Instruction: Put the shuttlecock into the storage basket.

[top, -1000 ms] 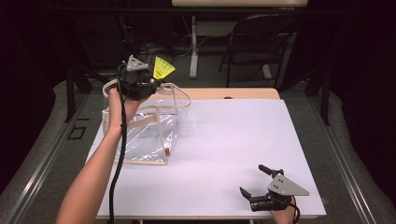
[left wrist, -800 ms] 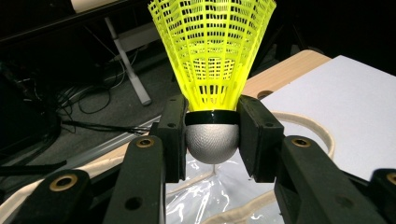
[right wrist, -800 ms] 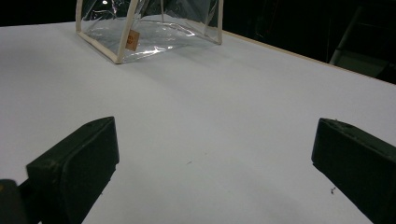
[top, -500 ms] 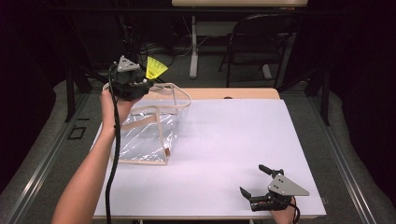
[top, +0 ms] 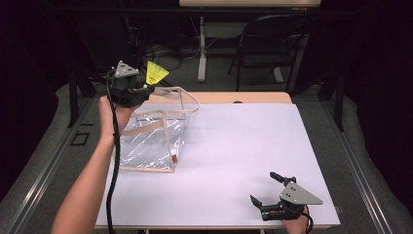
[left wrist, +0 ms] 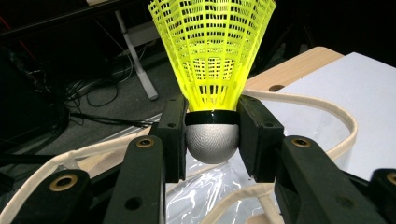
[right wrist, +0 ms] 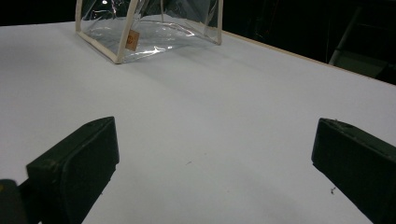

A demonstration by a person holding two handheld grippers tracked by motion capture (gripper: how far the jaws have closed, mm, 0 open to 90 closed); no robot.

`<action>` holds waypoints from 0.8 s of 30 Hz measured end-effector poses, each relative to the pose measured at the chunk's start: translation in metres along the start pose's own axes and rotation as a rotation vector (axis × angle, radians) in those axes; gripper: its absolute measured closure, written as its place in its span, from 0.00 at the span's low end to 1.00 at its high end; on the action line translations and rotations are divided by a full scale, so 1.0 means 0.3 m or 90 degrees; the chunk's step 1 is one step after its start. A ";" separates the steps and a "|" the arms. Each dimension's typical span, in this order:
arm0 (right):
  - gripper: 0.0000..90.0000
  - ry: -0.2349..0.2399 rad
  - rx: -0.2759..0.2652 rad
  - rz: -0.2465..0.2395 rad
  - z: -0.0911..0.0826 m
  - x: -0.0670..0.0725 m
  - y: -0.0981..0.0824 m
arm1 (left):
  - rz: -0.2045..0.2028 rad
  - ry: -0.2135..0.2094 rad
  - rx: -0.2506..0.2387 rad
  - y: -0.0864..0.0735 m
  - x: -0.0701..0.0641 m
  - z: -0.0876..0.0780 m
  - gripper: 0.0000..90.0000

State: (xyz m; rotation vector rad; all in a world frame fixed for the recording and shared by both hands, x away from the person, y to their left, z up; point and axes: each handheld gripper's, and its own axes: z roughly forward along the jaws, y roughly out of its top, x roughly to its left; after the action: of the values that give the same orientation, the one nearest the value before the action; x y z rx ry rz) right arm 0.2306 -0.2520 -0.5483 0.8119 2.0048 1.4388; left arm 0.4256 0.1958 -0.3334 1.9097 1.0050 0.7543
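Our left gripper [left wrist: 212,135] pinches the shuttlecock [left wrist: 212,70] by its cork, above the clear bag [top: 153,141]. Our right gripper [right wrist: 215,154] rests on the table [top: 243,146], jaws spread wide.

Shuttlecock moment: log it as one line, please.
left gripper: shut on yellow shuttlecock, above clear bag | right gripper: open, holding nothing, near table front edge

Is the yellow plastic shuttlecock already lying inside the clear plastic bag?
No, the left gripper holds the yellow plastic shuttlecock by its grey rounded head, above the clear plastic bag with cream straps.
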 end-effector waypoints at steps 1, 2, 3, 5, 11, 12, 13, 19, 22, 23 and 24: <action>0.00 0.000 0.000 0.000 0.000 0.000 0.000 | 0.001 0.000 0.003 -0.003 0.002 -0.002 0.72; 0.00 0.000 0.000 0.000 0.000 0.000 0.000 | 0.000 0.000 0.003 -0.005 0.002 -0.002 0.72; 0.00 -0.001 0.000 -0.001 -0.001 -0.001 0.000 | 0.001 -0.001 0.004 -0.008 0.004 -0.003 0.72; 0.00 -0.002 -0.001 -0.002 -0.001 -0.002 0.000 | -0.001 0.000 0.005 -0.013 0.006 -0.005 0.72; 0.00 -0.002 0.000 -0.002 0.000 0.000 0.000 | -0.003 -0.002 0.008 -0.026 0.015 -0.012 0.72; 0.00 -0.002 0.001 -0.001 0.000 0.000 0.000 | -0.001 -0.005 0.010 -0.028 0.016 -0.013 0.72; 0.00 -0.001 0.001 0.000 0.000 0.000 0.000 | -0.001 -0.005 0.010 -0.030 0.017 -0.013 0.72; 0.00 -0.001 0.000 -0.003 0.001 0.000 0.000 | 0.000 -0.007 0.015 -0.040 0.024 -0.017 0.72; 0.00 0.000 0.001 -0.001 0.002 0.000 -0.001 | 0.001 -0.009 0.019 -0.045 0.023 -0.016 0.72; 0.00 0.000 0.003 -0.001 0.003 0.000 0.000 | 0.004 -0.010 0.022 -0.046 0.024 -0.016 0.72; 0.00 0.000 0.001 -0.003 0.004 0.000 -0.001 | 0.005 -0.010 0.023 -0.047 0.024 -0.015 0.72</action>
State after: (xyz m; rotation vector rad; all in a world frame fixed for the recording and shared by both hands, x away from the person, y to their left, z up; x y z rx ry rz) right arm 0.2314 -0.2514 -0.5488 0.8086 2.0072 1.4344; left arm 0.4205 0.2084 -0.3428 1.9487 1.0082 0.7286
